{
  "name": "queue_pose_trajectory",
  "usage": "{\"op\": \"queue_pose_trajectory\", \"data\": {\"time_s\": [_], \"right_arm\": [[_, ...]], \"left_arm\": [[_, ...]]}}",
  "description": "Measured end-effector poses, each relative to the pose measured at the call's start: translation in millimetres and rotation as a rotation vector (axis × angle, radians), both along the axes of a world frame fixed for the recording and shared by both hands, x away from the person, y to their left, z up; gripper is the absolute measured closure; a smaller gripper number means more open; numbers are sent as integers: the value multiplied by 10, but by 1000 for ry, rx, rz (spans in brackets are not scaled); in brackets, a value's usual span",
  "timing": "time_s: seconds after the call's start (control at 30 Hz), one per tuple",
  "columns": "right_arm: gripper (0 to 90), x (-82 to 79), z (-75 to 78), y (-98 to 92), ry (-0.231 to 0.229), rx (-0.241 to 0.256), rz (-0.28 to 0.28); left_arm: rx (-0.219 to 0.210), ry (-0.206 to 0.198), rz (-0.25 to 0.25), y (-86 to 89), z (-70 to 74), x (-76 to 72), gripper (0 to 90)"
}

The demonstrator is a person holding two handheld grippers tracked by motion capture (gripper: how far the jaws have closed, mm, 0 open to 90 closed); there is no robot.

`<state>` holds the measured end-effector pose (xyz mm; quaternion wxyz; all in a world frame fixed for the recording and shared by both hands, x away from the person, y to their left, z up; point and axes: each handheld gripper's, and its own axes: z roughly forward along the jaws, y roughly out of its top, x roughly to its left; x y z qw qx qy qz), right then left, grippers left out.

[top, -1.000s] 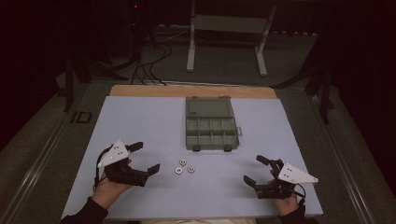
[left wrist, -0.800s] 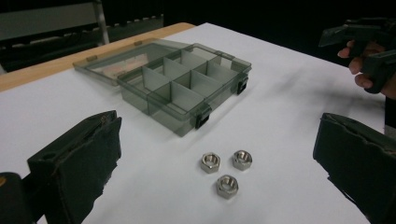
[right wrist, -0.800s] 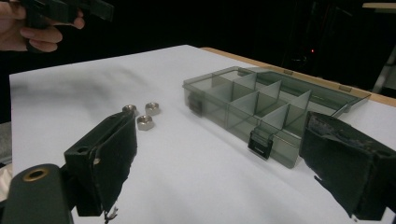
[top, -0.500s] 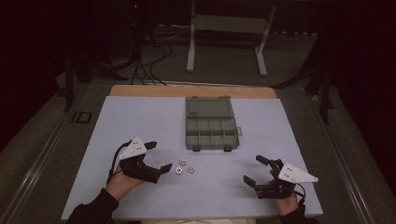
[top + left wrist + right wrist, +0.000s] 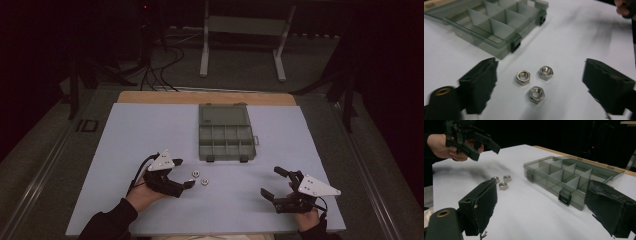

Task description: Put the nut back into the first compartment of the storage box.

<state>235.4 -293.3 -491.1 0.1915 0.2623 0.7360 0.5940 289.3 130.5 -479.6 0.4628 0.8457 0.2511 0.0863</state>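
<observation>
Three steel hex nuts [image 5: 523,77] lie close together on the pale sheet, in front of a grey-green compartment box [image 5: 225,132] whose lid lies open flat behind it. My left gripper [image 5: 183,173] is open and hovers just left of the nuts [image 5: 194,174]. In the left gripper view they sit between its spread jaws, untouched. My right gripper [image 5: 270,181] is open with nothing in it, low near the front right of the sheet. In the right gripper view the nuts [image 5: 503,186] lie beyond its left jaw and the box [image 5: 564,177] stands ahead.
The box's compartments [image 5: 491,22] look bare. A wooden table edge [image 5: 210,97] runs behind the sheet. Past it, on the dark floor, stand a metal frame [image 5: 240,30] and cables [image 5: 160,70]. Bare sheet lies left and right of the box.
My left gripper has moved right and slightly forward to reach the nuts. My right gripper has stayed in place.
</observation>
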Motion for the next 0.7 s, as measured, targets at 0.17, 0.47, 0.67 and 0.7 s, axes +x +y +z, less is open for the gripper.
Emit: {"op": "queue_pose_trajectory", "data": {"time_s": [0.17, 0.47, 0.67, 0.7], "right_arm": [[113, 1, 0, 6, -1, -3, 0], [113, -4, 4, 6, -3, -1, 1], [114, -6, 7, 3, -3, 2, 2], [113, -7, 7, 3, -3, 2, 2]], "left_arm": [[34, 29, -18, -39, -88, 14, 198], [123, 58, -40, -117, -198, 30, 426], [171, 69, -52, -181, -253, 45, 494], [178, 72, -56, -189, -261, 48, 508]]}}
